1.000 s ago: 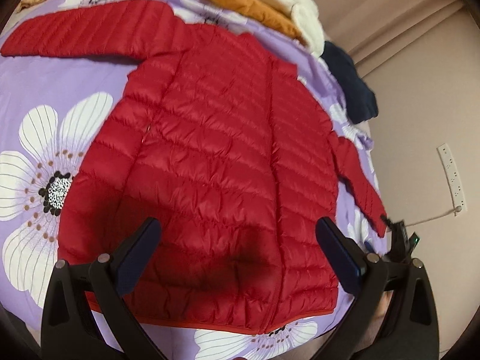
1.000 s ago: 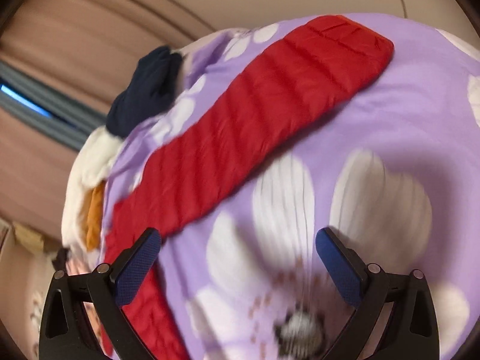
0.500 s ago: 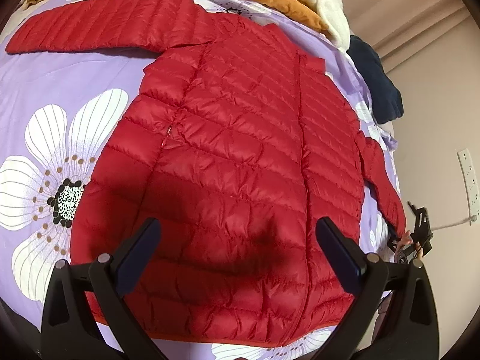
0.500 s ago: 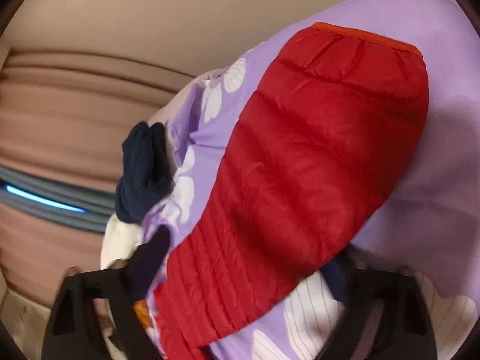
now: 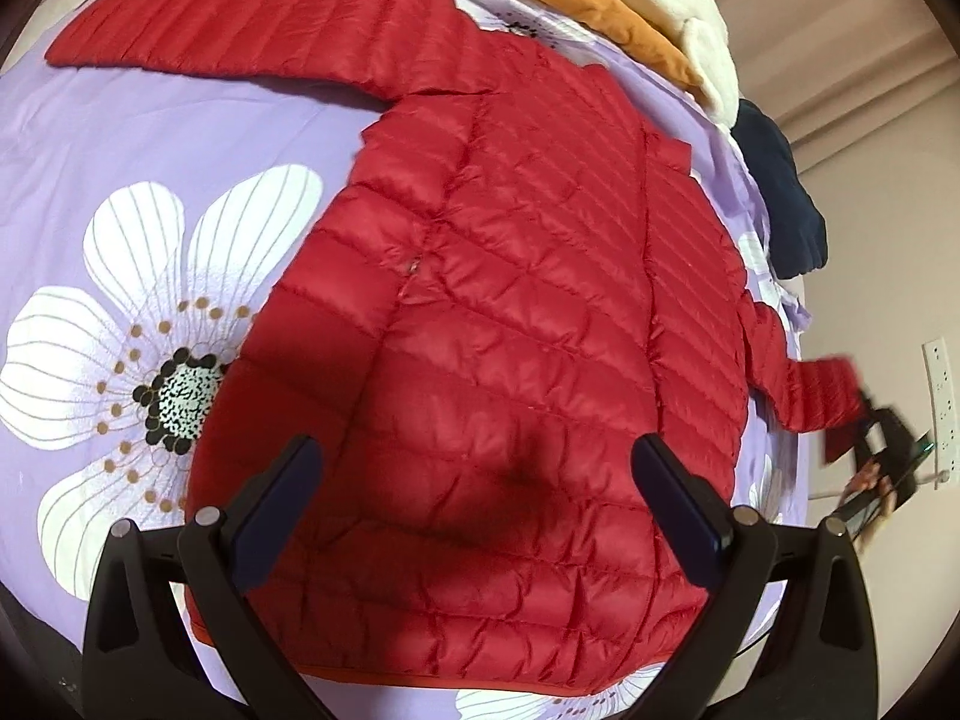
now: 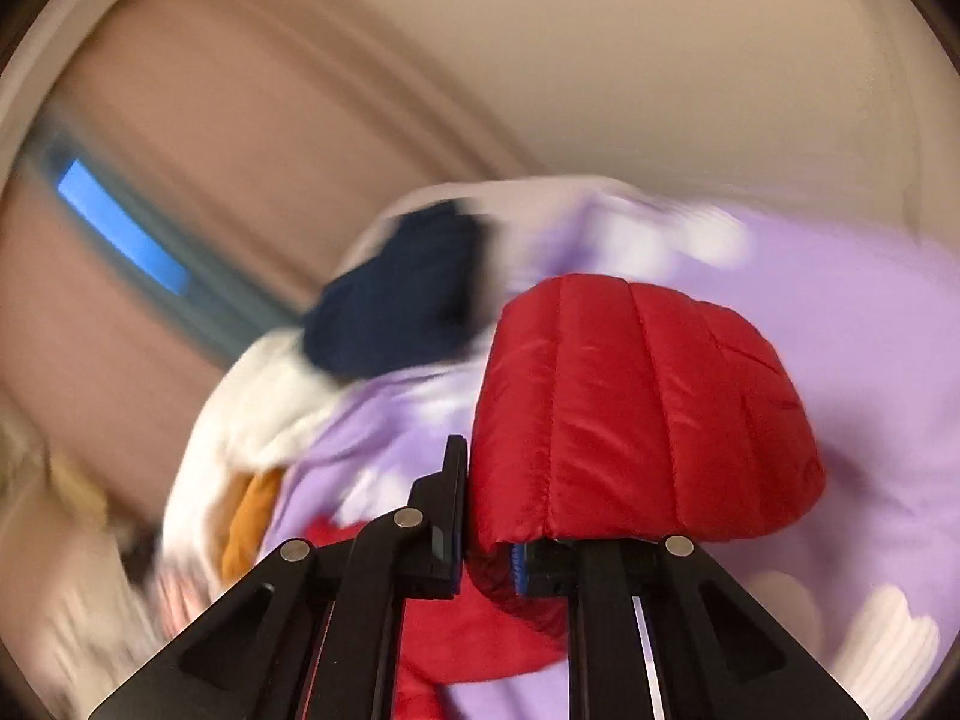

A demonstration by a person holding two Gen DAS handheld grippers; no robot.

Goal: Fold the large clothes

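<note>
A red quilted puffer jacket (image 5: 510, 330) lies spread flat on a purple bedspread (image 5: 150, 138) printed with white flowers. One sleeve (image 5: 252, 24) stretches out to the upper left. My left gripper (image 5: 474, 498) hovers open above the jacket's lower part, with nothing between its fingers. At the right edge the other sleeve (image 5: 816, 396) is raised, and my right gripper (image 5: 882, 450) has hold of its end. In the right wrist view that sleeve end (image 6: 636, 408) bulges over my right gripper (image 6: 489, 540), whose jaws are closing with the red fabric pinched between them.
Near the bed's far edge lie an orange and cream pile of clothes (image 5: 630, 18) and a navy garment (image 5: 780, 192). A white socket strip (image 5: 939, 396) hangs on the wall at right. A curtain and a window strip (image 6: 120, 228) show beyond the bed.
My right gripper has gone from wide open over the sleeve to pinching the sleeve end and has lifted it off the bedspread. The left gripper has drifted a little closer over the jacket.
</note>
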